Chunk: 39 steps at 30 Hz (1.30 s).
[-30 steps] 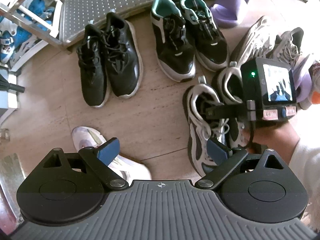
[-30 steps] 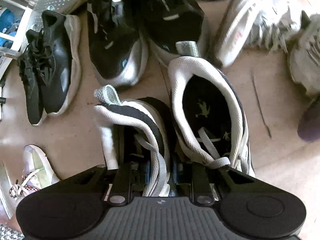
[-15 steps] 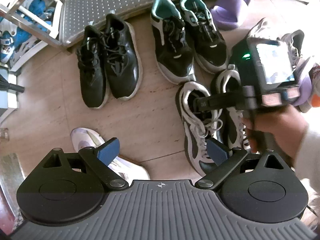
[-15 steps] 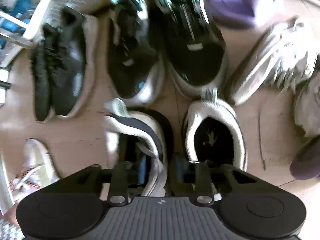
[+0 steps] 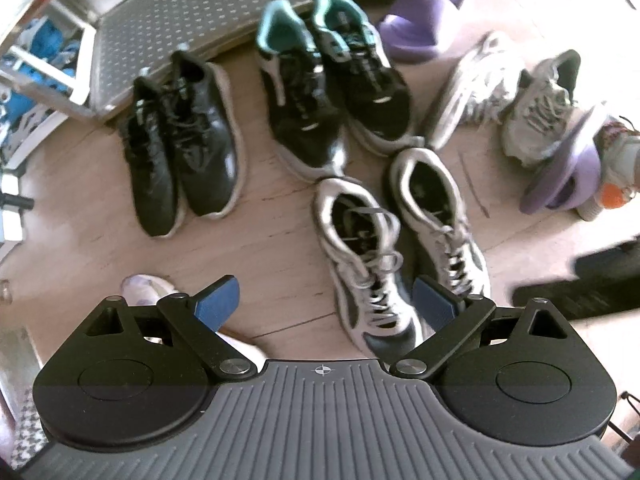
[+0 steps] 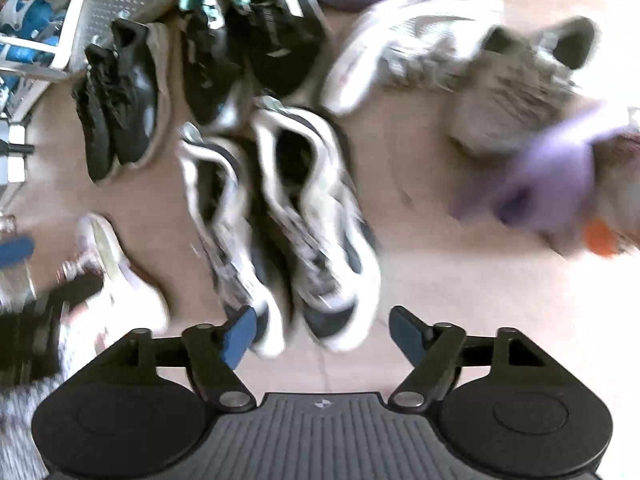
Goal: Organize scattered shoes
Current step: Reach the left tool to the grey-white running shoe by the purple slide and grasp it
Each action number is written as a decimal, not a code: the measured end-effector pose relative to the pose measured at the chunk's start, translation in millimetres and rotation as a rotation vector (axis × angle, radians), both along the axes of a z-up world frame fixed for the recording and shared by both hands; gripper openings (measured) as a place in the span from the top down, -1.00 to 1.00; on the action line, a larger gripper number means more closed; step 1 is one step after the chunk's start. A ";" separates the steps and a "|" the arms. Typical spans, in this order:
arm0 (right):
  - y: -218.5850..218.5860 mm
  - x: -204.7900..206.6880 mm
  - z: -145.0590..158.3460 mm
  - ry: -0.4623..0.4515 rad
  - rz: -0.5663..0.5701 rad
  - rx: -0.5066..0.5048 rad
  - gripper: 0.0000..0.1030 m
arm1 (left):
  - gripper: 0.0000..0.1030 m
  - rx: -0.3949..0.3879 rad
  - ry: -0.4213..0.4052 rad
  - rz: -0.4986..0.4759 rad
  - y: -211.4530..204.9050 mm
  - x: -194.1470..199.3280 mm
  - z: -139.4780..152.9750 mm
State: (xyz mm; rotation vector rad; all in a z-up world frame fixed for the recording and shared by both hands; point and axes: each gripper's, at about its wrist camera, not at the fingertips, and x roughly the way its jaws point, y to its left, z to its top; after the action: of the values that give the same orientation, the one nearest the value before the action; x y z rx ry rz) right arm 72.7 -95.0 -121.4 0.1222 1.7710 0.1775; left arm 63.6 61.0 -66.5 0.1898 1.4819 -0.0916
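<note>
Shoes: white-and-black pair (image 5: 400, 248) side by side on the floor, behind the teal-lined pair (image 5: 332, 80). Right gripper (image 6: 320, 330) opening, nothing between jaws; left gripper (image 5: 326, 300) spread, empty. Risk: snagging loose laces, nudging the pair crooked.

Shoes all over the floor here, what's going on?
A person is pairing up scattered shoes with handheld tongs. The right tongs are opening with nothing between them, above the white-and-black sneaker pair now lying side by side. The left tongs hang open and empty. Two black pairs are already lined up; the grey sneakers and purple slippers remain loose.
</note>
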 end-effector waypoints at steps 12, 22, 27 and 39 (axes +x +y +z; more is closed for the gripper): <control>-33.5 -0.3 -11.4 -0.080 -0.039 0.009 -0.38 | -0.88 0.008 0.040 -0.054 -25.2 5.6 -16.7; -37.0 12.3 -12.9 -0.115 -0.022 0.016 -0.38 | -0.83 -0.060 -0.012 -0.108 -46.7 18.2 -15.4; -51.4 17.4 -9.1 -0.118 -0.082 0.003 -0.42 | -0.67 -0.066 -0.049 -0.150 -62.2 26.4 -19.0; -127.9 49.2 19.4 -0.172 -0.380 -0.006 -0.57 | -0.66 -0.089 -0.067 -0.245 -109.8 111.7 -95.2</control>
State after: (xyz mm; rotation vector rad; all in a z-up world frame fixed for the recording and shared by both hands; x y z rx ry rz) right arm 121.9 -223.0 -102.0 0.4228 1.5459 -0.0901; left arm 175.2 -48.8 -161.8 0.2994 1.3802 -0.3452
